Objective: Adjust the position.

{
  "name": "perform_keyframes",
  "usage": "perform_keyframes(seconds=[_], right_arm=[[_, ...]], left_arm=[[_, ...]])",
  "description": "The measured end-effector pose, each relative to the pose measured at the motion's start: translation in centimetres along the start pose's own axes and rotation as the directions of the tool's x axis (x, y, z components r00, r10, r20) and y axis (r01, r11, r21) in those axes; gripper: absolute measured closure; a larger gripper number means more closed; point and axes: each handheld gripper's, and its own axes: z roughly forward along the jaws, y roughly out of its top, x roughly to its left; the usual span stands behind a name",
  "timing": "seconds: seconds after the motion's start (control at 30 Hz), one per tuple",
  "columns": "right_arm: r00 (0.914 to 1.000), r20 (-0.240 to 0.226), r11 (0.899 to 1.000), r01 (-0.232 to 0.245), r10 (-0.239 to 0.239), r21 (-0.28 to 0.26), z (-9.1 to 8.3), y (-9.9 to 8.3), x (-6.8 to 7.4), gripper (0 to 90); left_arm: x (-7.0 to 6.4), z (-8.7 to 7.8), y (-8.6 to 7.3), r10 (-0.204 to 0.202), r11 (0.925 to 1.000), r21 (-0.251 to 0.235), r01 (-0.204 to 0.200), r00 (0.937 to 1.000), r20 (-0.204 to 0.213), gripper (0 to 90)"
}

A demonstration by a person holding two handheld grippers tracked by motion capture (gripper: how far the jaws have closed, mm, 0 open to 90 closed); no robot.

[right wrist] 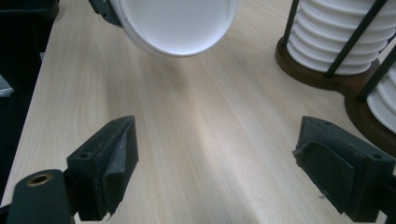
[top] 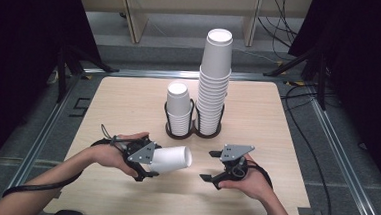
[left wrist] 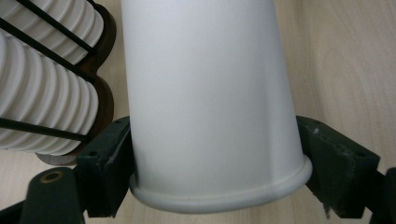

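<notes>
Holding white paper cup [top: 173, 159] sideways in left gripper [top: 146, 166]
Fingers clamped near rim, bottom offered toward wide-open, empty right gripper [top: 210, 165] for handover.

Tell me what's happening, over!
Left gripper shut on paper cup, held sideways. Right gripper open, empty. Cup stacks beyond; nothing between.

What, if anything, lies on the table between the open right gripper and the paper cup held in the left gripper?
Nothing visible. The right gripper faces the paper cup across bare table. The left gripper holds the cup sideways. The cup holder with its stacks stands farther back, off that line.
</notes>
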Motion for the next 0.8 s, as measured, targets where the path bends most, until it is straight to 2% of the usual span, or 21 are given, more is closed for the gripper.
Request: perform_keyframes(seconds=[0.07, 0.27, 0.43, 0.5, 0.6, 0.8], right_arm=[[1.0000, -0.007, 1.000, 0.003, -0.003, 0.007, 0.1, 0.1, 0.0, 13.8], [0.9998, -0.012, 1.000, 0.018, -0.018, 0.012, 0.3, 0.4, 0.0, 13.8], [0.9996, -0.027, 1.000, 0.001, 0.000, 0.014, 0.4, 0.4, 0.0, 13.8], [0.9993, -0.031, 1.000, 0.019, -0.018, 0.021, 0.5, 0.6, 0.0, 13.7], [0.9989, -0.042, 1.000, 0.025, -0.024, 0.015, 0.6, 0.7, 0.1, 13.8], [0.9975, -0.061, 0.999, 0.038, -0.037, 0.031, 1.0, 1.0, 0.2, 13.9]], left_arm=[[0.0, 0.0, 0.0, -0.006, 0.9999, -0.011, 0.006, 1.0000, -0.004, 17.9], [0.0, -0.1, 0.1, 0.012, 0.9999, 0.010, -0.012, 0.9999, 0.009, 17.9], [0.1, -0.2, 0.2, 0.015, 0.9998, 0.011, -0.016, 0.9998, 0.012, 17.9], [0.1, -0.3, 0.4, 0.023, 0.9994, 0.025, -0.023, 0.9993, 0.030, 17.9], [0.0, -0.3, 0.4, 0.024, 0.9997, 0.010, -0.024, 0.9995, 0.019, 17.9], [0.0, -0.3, 0.5, 0.030, 0.9990, 0.033, -0.031, 0.9989, 0.035, 17.9]])
